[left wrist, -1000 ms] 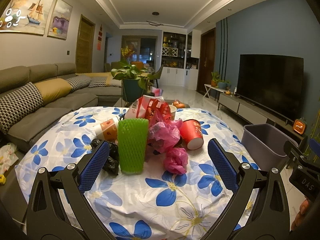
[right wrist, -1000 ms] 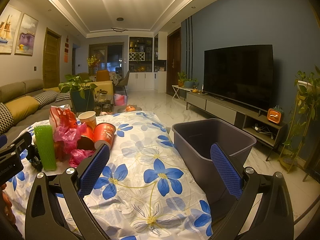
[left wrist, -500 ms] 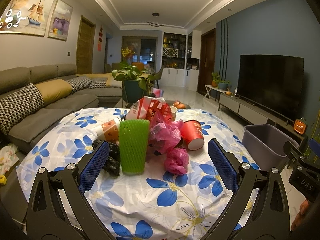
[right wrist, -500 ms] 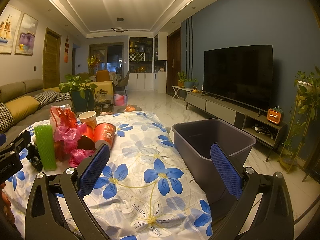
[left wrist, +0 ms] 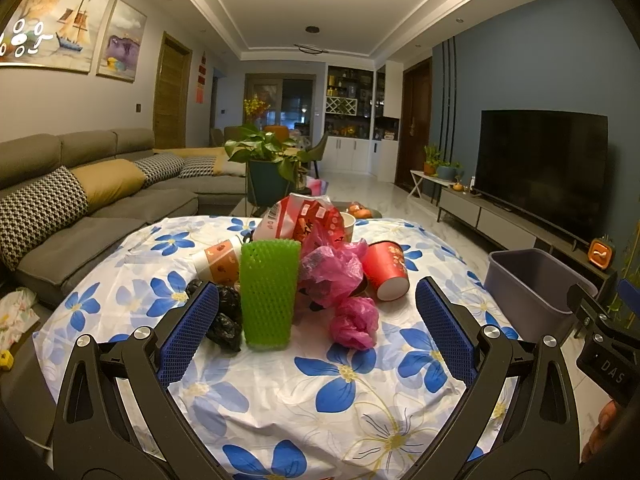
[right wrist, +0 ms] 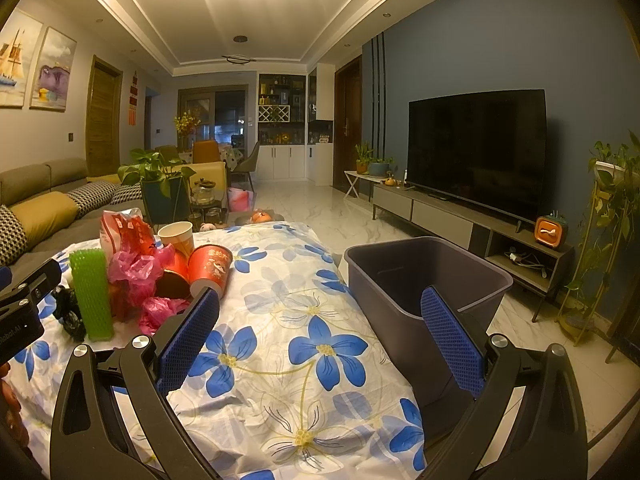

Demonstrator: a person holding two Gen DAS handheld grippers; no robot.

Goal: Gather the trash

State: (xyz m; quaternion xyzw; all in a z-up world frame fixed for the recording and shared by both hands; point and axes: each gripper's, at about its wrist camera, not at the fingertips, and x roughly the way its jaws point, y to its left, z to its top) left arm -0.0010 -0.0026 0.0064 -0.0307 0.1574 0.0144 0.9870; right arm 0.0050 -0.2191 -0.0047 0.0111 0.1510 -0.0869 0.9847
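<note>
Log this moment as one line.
left claw open, empty | right claw open, empty | trash pile untouched on table | grey bin empty

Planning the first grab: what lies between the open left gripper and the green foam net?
Only bare flowered tablecloth separates the left gripper from the green foam net; black bags sit beside its left finger, per the left wrist view.

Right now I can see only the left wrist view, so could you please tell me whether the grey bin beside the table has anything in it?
Observer: The right wrist view looks down into the grey bin; the part of its inside that shows holds nothing.
Operator: Thank you. Are the right tongs carrying anything?
Observer: No, the right tongs are open with nothing between them.
Operator: Is that pale cup behind the pile upright?
Observer: Yes, the pale cup stands upright, mouth up.
</note>
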